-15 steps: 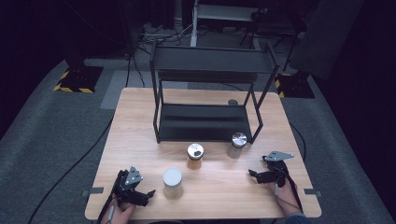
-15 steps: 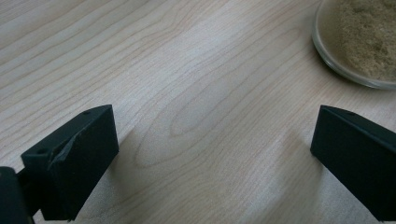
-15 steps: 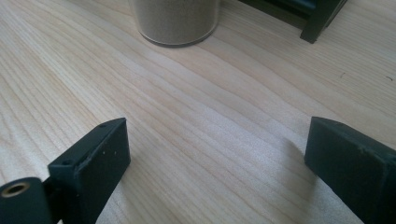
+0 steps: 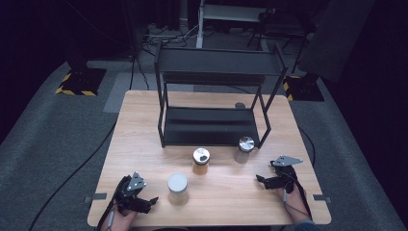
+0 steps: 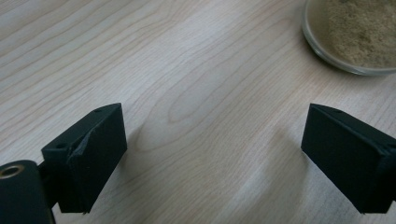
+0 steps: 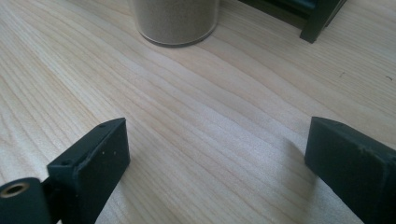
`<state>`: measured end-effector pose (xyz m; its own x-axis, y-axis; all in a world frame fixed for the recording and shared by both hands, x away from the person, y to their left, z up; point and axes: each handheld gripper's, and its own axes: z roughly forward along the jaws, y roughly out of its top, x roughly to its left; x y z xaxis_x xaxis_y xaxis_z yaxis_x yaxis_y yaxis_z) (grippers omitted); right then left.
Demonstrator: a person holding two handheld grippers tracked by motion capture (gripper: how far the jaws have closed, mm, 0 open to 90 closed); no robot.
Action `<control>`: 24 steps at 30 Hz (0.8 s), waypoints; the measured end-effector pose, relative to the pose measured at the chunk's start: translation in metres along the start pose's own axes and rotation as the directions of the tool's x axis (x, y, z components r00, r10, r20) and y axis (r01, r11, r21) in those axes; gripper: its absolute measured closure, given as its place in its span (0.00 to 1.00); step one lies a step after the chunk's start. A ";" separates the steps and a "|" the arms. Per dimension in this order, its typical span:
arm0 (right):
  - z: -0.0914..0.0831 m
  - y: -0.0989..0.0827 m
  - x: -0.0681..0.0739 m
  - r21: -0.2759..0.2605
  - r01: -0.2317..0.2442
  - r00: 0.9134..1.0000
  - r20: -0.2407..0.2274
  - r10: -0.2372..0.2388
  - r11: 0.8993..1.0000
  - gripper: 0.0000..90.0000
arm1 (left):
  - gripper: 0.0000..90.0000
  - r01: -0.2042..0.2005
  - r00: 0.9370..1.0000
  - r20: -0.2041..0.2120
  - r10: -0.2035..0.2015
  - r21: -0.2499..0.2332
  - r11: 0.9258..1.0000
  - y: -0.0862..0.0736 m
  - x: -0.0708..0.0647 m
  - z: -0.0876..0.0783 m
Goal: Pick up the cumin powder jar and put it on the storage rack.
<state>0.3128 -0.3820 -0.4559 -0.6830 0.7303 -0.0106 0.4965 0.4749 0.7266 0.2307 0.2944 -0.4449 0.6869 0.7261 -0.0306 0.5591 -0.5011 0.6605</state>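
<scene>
Nearest, at the front edge of the wooden tabletop (image 4: 144, 125): left gripper (image 4: 150, 202) and right gripper (image 4: 262, 180), each with fingers spread wide around nothing but bare wood, well apart from one another. Between and just beyond them, three lidded glass jars: a white-lidded jar (image 4: 177, 188) of pale powder just beside the left gripper, an amber jar (image 4: 201, 160) mid-table, a silver-lidded jar (image 4: 245, 148) of sandy powder ahead of the right gripper. Farthest, one black two-tier metal rack (image 4: 216, 86), shelves bare, its front leg just beside the silver-lidded jar.
</scene>
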 end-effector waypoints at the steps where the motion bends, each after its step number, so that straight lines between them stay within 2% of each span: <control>1: 0.000 0.000 0.000 0.000 0.000 1.000 0.000 0.000 1.000 0.07 | 0.06 0.002 1.000 -0.003 -0.002 -0.005 1.000 -0.001 0.000 -0.002; 3: 0.000 0.000 0.000 0.000 0.000 1.000 0.002 0.000 1.000 0.06 | 0.06 0.005 1.000 -0.013 -0.005 -0.029 1.000 -0.003 -0.002 -0.007; 8: 0.000 0.001 0.001 0.006 -0.004 1.000 0.006 0.004 1.000 0.04 | 0.06 0.007 1.000 -0.007 -0.007 -0.099 0.995 -0.007 -0.005 -0.025; 14: 0.000 0.001 0.001 0.006 -0.004 1.000 0.006 0.004 1.000 0.04 | 0.05 0.008 1.000 -0.001 -0.008 -0.137 0.990 -0.008 -0.006 -0.038; 16: 0.000 0.001 0.001 0.006 -0.004 1.000 0.006 0.004 1.000 0.04 | 0.05 0.005 1.000 -0.007 -0.006 -0.172 0.985 -0.011 -0.009 -0.044; 17: 0.000 0.001 0.001 0.006 -0.004 1.000 0.006 0.004 1.000 0.04 | 0.05 0.005 1.000 -0.007 -0.006 -0.172 0.985 -0.011 -0.009 -0.044; 24: 0.000 0.000 0.001 0.006 -0.005 1.000 0.006 0.005 1.000 0.04 | 0.05 0.000 1.000 -0.013 -0.003 -0.247 0.969 -0.012 -0.019 -0.060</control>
<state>0.3126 -0.3813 -0.4555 -0.6773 0.7357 -0.0115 0.5030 0.4743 0.7225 0.1828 0.3150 -0.4074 0.6789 0.7339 -0.0225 0.4271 -0.3697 0.8252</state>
